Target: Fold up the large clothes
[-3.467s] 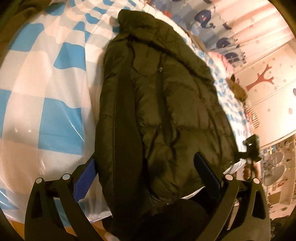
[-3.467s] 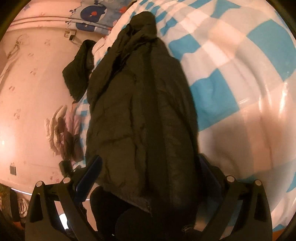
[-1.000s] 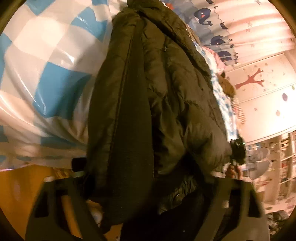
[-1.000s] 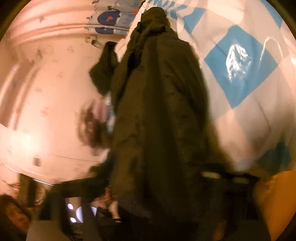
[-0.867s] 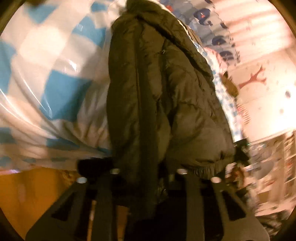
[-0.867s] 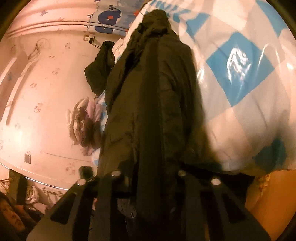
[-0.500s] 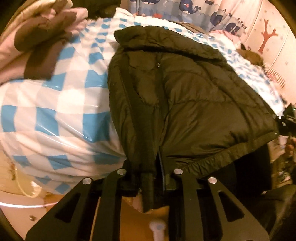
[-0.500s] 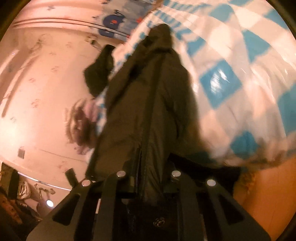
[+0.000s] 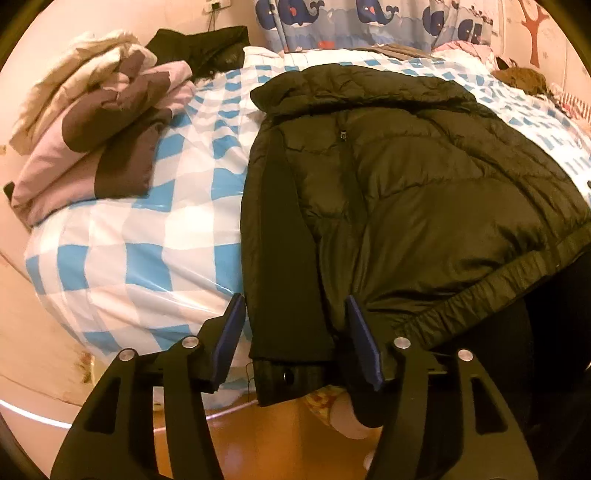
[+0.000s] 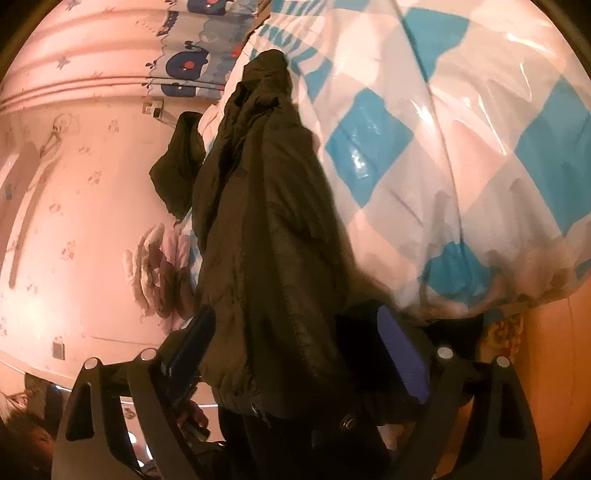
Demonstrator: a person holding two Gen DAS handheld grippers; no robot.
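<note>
A dark puffer jacket (image 9: 424, 177) lies front up on the blue-and-white checked bed cover (image 9: 147, 251), its collar far from me and its hem hanging over the near edge. My left gripper (image 9: 293, 332) is at the hem. Its jaws are opening with the sleeve cuff (image 9: 291, 325) loose between the blue pads (image 9: 225, 332). In the right wrist view the jacket (image 10: 266, 229) is seen edge-on. My right gripper (image 10: 295, 347) is opening wide around its lower hem, and neither pad presses on the cloth.
A pile of pink and brown clothes (image 9: 99, 140) sits at the bed's far left, with a black garment (image 9: 199, 44) behind it. A whale-print curtain (image 9: 369, 22) hangs at the back. Wooden floor (image 9: 277, 443) lies below the bed edge. A person's dark trouser leg (image 9: 554, 350) stands at right.
Half a second ago both grippers were shut on the jacket's hem; now both stand apart with the cloth loose. Over the second, the left view rose and tilted down over the bed.
</note>
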